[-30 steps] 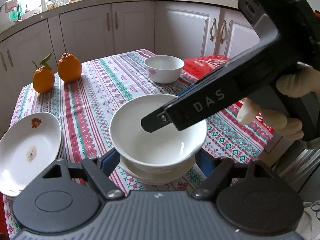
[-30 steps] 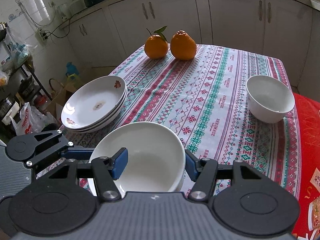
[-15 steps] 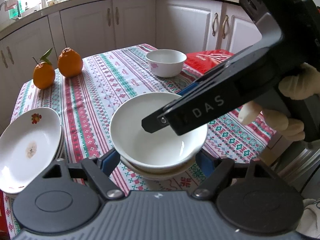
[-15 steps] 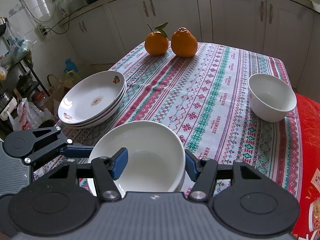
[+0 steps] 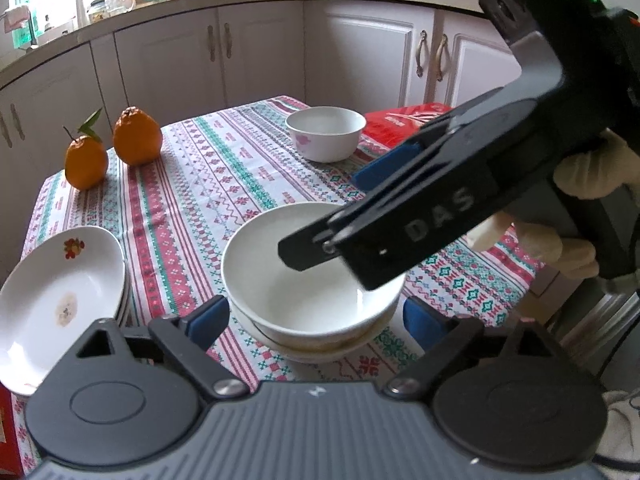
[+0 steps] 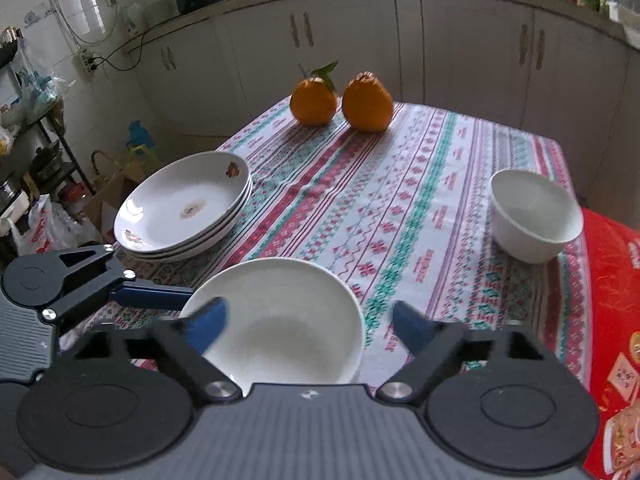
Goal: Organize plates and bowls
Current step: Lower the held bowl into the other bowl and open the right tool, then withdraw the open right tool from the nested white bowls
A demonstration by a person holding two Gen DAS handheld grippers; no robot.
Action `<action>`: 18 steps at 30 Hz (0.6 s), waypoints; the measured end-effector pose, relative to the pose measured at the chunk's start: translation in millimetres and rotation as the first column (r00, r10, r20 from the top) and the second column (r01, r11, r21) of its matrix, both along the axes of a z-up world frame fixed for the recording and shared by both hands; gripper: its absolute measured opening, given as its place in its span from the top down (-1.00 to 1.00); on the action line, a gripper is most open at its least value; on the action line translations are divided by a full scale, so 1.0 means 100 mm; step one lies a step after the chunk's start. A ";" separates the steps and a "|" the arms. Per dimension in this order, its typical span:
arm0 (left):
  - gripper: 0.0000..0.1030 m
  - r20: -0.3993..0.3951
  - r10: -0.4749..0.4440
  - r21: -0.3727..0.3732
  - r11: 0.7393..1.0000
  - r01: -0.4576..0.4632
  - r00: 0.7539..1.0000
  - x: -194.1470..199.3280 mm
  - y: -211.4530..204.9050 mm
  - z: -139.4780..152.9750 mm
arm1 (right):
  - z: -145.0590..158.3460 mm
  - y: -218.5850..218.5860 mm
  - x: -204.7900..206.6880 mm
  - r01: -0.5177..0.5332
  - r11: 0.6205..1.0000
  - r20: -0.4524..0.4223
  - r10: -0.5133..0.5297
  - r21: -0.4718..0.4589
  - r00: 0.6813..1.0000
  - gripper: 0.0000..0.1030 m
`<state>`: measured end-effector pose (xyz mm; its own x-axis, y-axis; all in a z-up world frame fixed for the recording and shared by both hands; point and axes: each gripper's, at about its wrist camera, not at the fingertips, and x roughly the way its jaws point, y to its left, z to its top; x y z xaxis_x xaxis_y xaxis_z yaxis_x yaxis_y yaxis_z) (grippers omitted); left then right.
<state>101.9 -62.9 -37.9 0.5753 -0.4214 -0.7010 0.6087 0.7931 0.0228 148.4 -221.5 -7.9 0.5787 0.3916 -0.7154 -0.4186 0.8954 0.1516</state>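
A large white bowl (image 5: pixel 296 280) (image 6: pixel 288 320) sits nested on another bowl (image 5: pixel 320 350) near the table's front edge. My left gripper (image 5: pixel 316 320) is open, its blue fingers spread on either side of the stack without touching. My right gripper (image 6: pixel 308 326) is open above the bowl, its jaws wide apart; it also crosses the left wrist view (image 5: pixel 420 216). A stack of white flowered plates (image 5: pixel 52 296) (image 6: pixel 184 204) lies at the left. A small white bowl (image 5: pixel 326 132) (image 6: pixel 534 216) stands farther off.
Two oranges (image 5: pixel 112 148) (image 6: pixel 340 98) sit at the far end of the patterned tablecloth (image 6: pixel 400 208). A red package (image 6: pixel 612 304) lies on the table's right side. White kitchen cabinets (image 5: pixel 260 52) stand behind the table.
Both grippers have opened wider and let go of the large bowl. The right gripper has lifted and drawn back above it. The bowl stays nested on the lower one.
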 end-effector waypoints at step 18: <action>-0.90 0.104 -0.124 -0.014 0.992 0.126 0.987 0.19 -0.31 0.55 | 0.19 -0.62 0.05 0.109 0.994 0.124 -0.106 -0.019 0.987 -1.00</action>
<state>121.0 -93.6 17.3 0.5856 -0.5082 -0.6315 0.6981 0.7121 0.0743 153.4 -283.4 11.6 0.7004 0.3051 -0.6453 -0.3338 0.9391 0.0817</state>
